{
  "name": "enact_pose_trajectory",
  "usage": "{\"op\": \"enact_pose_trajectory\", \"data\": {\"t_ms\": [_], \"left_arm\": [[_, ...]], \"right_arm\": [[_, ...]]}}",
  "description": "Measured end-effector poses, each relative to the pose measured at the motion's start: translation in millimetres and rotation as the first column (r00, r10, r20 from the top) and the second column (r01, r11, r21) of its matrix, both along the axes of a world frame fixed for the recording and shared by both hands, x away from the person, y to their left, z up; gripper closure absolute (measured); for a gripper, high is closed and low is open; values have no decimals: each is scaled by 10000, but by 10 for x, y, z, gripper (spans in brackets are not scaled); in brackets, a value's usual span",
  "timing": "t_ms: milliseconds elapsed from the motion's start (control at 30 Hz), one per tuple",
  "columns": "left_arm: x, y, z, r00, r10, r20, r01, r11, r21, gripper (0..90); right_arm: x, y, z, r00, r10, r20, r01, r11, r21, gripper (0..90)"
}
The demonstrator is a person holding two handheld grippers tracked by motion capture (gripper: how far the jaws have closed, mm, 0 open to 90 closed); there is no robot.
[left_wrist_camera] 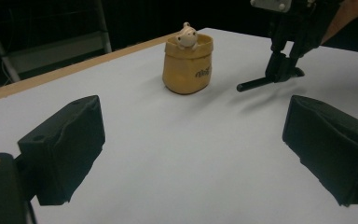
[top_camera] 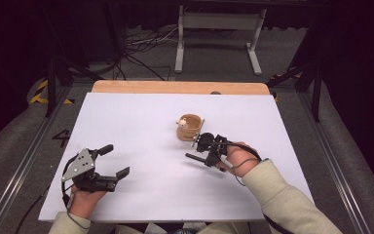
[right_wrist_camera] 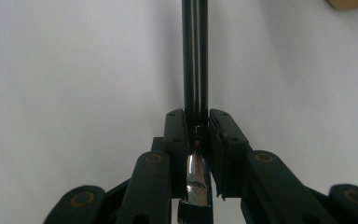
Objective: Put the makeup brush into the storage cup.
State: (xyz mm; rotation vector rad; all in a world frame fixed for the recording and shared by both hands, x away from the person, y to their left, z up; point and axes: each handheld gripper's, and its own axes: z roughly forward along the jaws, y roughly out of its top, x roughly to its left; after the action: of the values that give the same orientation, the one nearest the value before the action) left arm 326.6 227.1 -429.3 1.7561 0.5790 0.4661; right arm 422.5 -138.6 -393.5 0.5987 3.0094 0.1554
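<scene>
The right gripper [top_camera: 198, 157] clamps its jaws on a slim black rod-handled tool [right_wrist_camera: 195, 56], near the tan ceramic pot [top_camera: 190, 127] mid-worktop; the left gripper [top_camera: 116, 161] rests near-left, jaws wide.

the worktop [top_camera: 141, 146] is plain white with a pale wooden strip along its far edge. on it, the small pot [left_wrist_camera: 188, 65] is mustard yellow with dark lettering, a cream figure [left_wrist_camera: 186, 35] peeking over its rim. beside the pot, the right hand-held gripper [right_wrist_camera: 196, 122] is black, as is the rod [right_wrist_camera: 195, 56] it clamps.
</scene>
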Motion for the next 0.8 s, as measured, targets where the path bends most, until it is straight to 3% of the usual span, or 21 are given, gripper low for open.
{"op": "enact_pose_trajectory", "data": {"t_ms": [467, 667, 800], "left_arm": [[45, -202, 46, 9961, -884, -60, 885, 9959, 168, 67], [120, -293, 59, 9903, -1213, -680, 1228, 9923, 180, 73], [131, -356, 76, 9877, -1492, -461, 1508, 9880, 339, 76]], "right_arm": [[-113, 111, 251, 9943, 978, 415, -973, 9952, -145, 783], [-195, 197, 380, 9885, 1407, 551, -1398, 9900, -193, 782], [-233, 252, 444, 9848, 1624, 619, -1605, 9865, -331, 782]]}}
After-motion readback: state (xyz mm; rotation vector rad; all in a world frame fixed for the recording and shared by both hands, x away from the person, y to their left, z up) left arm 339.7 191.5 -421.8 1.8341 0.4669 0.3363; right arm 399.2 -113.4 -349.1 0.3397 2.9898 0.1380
